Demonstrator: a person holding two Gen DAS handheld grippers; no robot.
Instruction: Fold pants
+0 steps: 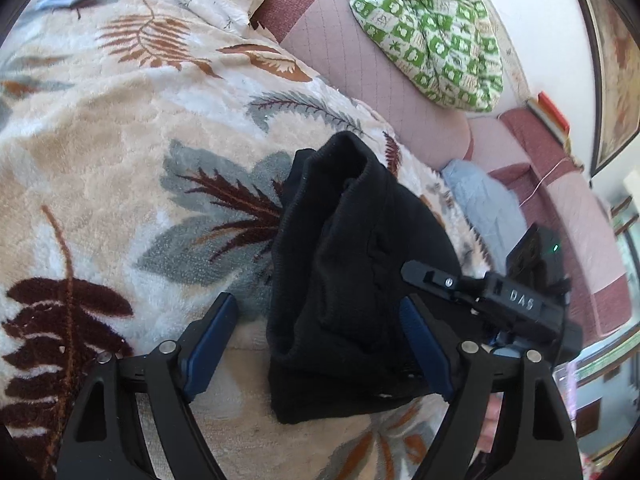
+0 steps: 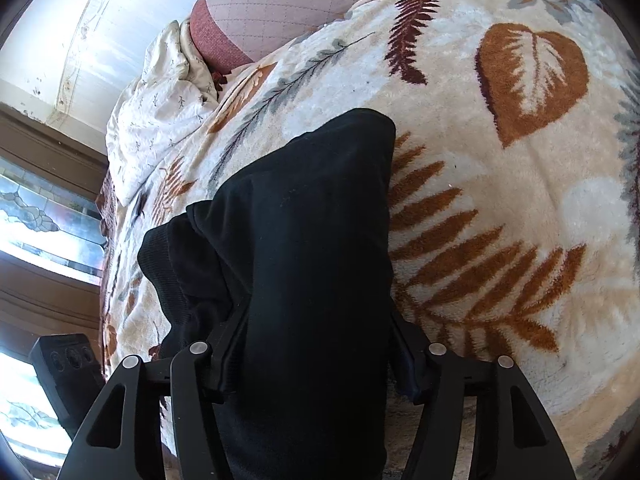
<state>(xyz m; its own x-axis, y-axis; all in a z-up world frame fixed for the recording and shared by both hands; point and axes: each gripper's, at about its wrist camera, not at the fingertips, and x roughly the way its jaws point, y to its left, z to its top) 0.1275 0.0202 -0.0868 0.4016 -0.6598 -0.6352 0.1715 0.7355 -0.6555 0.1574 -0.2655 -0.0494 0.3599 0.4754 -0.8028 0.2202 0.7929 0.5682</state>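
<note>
- Left wrist view: the black pants (image 1: 352, 280) lie as a thick bundle on the leaf-patterned blanket (image 1: 120, 160), at about 5 o'clock from the frame's centre. They already look doubled over at least once, with layered edges stacked at 12 o'clock of the bundle.
- The left gripper (image 1: 320, 344) has its jaws spread wide. The blue pads (image 1: 212, 344) stand either side of the bundle's near end and clamp nothing.
- The right gripper (image 1: 480, 296) enters at 3 o'clock, its tip touching or just over the pants' edge.
- Right wrist view: the pants (image 2: 312, 240) fill the space between the right gripper (image 2: 316, 360) fingers. Cloth hides the pads, so I cannot tell whether it grips them.
- My judgement: the folding is well advanced, and what remains is a last fold or some tidying of the loose ribbed end (image 2: 168, 264) at 9 o'clock.
- Only the right view shows that ribbed end and the smooth folded top. Only the left view shows the pink sofa cushion (image 1: 360, 60) and green printed cloth (image 1: 432, 28) beyond, at 1 o'clock.
</note>
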